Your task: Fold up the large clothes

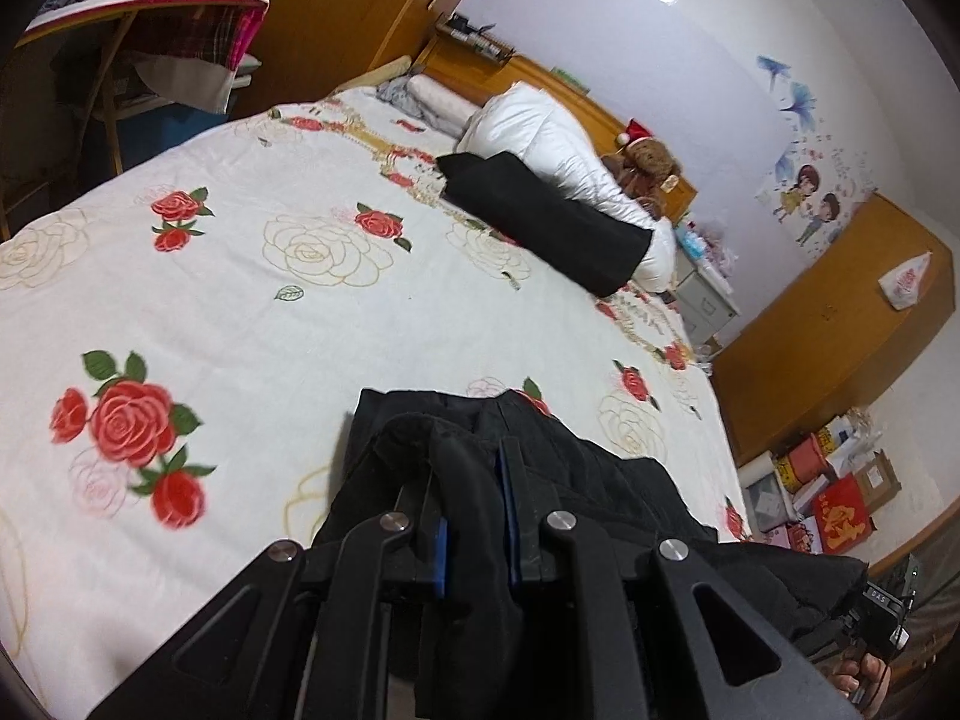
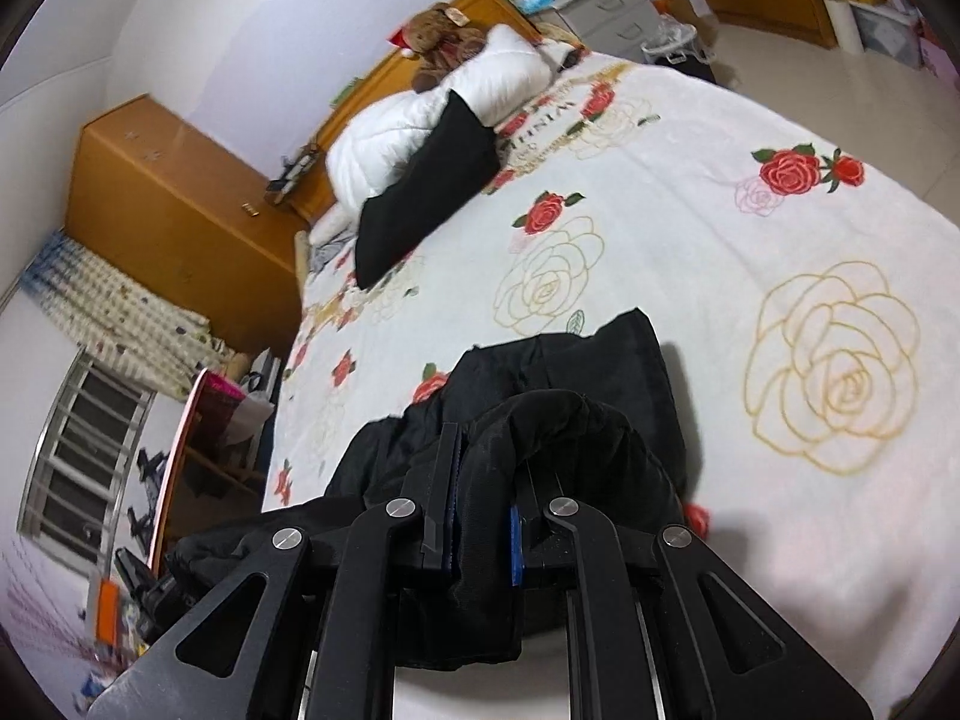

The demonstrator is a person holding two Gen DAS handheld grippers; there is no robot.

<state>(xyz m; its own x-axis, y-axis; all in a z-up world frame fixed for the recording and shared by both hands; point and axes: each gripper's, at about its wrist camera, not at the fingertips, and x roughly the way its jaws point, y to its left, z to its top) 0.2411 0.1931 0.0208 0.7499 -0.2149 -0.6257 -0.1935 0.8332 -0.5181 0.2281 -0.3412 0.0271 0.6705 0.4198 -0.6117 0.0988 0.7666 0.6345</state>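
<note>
A black garment (image 1: 600,480) lies bunched at the near edge of the rose-print bed cover (image 1: 270,300). My left gripper (image 1: 468,462) is shut on a fold of it, with cloth draped between and over the fingers. In the right wrist view the same black garment (image 2: 600,372) spreads onto the bed cover (image 2: 750,228), and my right gripper (image 2: 486,450) is shut on another bunched fold of it. A second black garment (image 1: 540,216), folded into a long strip, lies farther up the bed against the white duvet; it also shows in the right wrist view (image 2: 420,192).
A rolled white duvet (image 1: 564,144) and a teddy bear (image 1: 651,159) sit by the wooden headboard. A table with cloth (image 1: 150,18) stands left of the bed. Boxes (image 1: 828,492) and a wardrobe (image 1: 828,324) stand at the right. A grey drawer unit (image 2: 612,12) is beside the bed.
</note>
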